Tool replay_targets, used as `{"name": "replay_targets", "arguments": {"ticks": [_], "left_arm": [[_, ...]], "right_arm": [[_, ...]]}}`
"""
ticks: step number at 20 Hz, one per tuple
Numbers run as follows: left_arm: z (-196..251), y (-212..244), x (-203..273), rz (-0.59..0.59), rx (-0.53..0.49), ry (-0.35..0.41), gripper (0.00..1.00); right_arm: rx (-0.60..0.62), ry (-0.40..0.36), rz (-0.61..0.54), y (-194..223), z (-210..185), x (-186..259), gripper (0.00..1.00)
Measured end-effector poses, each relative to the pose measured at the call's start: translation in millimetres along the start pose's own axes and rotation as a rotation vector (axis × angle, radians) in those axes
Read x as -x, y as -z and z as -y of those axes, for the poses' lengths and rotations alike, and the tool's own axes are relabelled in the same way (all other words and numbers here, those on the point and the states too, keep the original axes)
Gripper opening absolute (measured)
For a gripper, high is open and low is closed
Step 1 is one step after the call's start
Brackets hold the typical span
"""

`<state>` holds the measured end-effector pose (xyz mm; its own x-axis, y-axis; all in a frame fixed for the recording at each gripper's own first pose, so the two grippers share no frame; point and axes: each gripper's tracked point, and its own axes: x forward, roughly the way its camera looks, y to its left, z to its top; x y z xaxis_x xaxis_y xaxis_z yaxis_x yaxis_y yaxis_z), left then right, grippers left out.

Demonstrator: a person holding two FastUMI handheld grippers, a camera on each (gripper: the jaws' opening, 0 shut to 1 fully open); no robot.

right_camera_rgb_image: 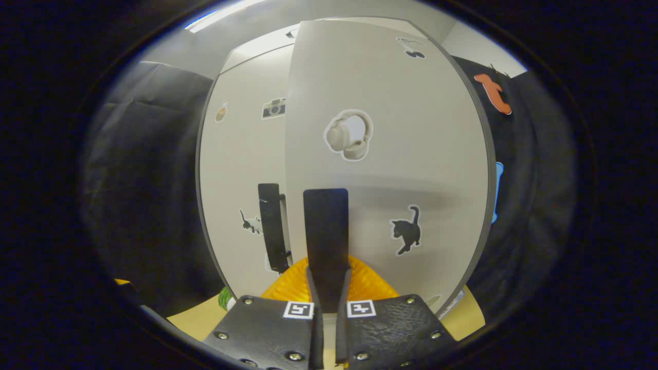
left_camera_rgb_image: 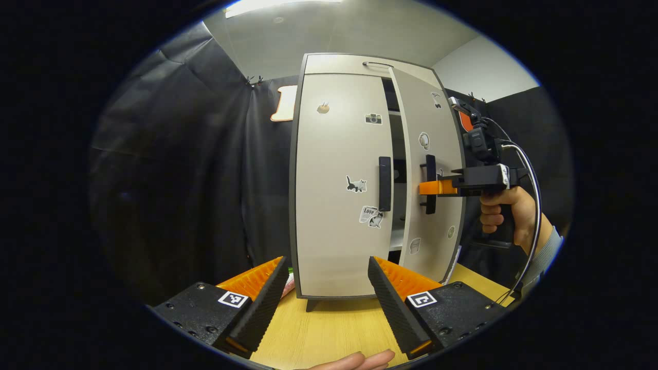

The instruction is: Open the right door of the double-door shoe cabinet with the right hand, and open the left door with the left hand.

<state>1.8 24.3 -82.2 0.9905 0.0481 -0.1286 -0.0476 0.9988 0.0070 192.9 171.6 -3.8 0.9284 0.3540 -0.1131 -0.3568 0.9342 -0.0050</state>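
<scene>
my right gripper [right_camera_rgb_image: 329, 288] is pinching the right door's handle [right_camera_rgb_image: 325, 231], that door [left_camera_rgb_image: 429, 174] ajar on the shoe cabinet [left_camera_rgb_image: 339, 64]. my left gripper [left_camera_rgb_image: 326, 288] sits spread, near the shut left door [left_camera_rgb_image: 339, 185], on the wooden table [left_camera_rgb_image: 329, 329].

In the left gripper view, the shoe cabinet [left_camera_rgb_image: 339, 180] is set upright on the tabletop [left_camera_rgb_image: 329, 329] at mid-frame, its left door [left_camera_rgb_image: 339, 205] shut and its right door [left_camera_rgb_image: 434, 180] swung partly outward just to the right of it. The right tool [left_camera_rgb_image: 429, 187] is placed at the right door's handle [left_camera_rgb_image: 431, 184] from the right side of the frame, held by a hand [left_camera_rgb_image: 506, 216]. The left tool [left_camera_rgb_image: 326, 282] is seen at the bottom centre, before the cabinet and apart from the left door's handle [left_camera_rgb_image: 384, 184], while in the right gripper view the right door's handle [right_camera_rgb_image: 325, 241] is clamped between the right tool's fingers at bottom centre, with the left door's handle [right_camera_rgb_image: 271, 226] just to its left.
</scene>
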Motion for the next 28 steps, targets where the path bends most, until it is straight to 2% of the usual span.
{"name": "replay_targets", "arguments": {"ticks": [8, 16, 21, 23, 25, 27, 28], "left_arm": [[28, -7, 9, 0.016, -0.022, 0.033, 0.96], [50, -5, 10, 0.017, 0.003, 0.075, 0.94], [65, 4, 5, -0.001, 0.014, 0.111, 0.96], [73, 4, 5, 0.001, 0.024, 0.131, 0.96], [81, 5, 6, 0.003, 0.030, 0.152, 0.96], [88, 4, 5, 0.008, 0.028, 0.167, 0.94], [91, 5, 4, 0.007, 0.024, 0.170, 0.97]], "right_arm": [[0.013, -0.062, -0.014, 1, 25, 60, 0.09], [0.019, -0.042, -0.022, 0, 62, 99, 0.09], [0.036, 0.011, -0.015, -2, 90, 114, 0.09], [0.037, 0.056, -0.007, -5, 109, 124, 0.08], [0.032, 0.118, 0.010, -9, 140, 132, 0.08], [0.012, 0.178, 0.025, -15, 177, 147, 0.02], [-0.008, 0.212, 0.041, -20, 193, 148, 0.01]]}}
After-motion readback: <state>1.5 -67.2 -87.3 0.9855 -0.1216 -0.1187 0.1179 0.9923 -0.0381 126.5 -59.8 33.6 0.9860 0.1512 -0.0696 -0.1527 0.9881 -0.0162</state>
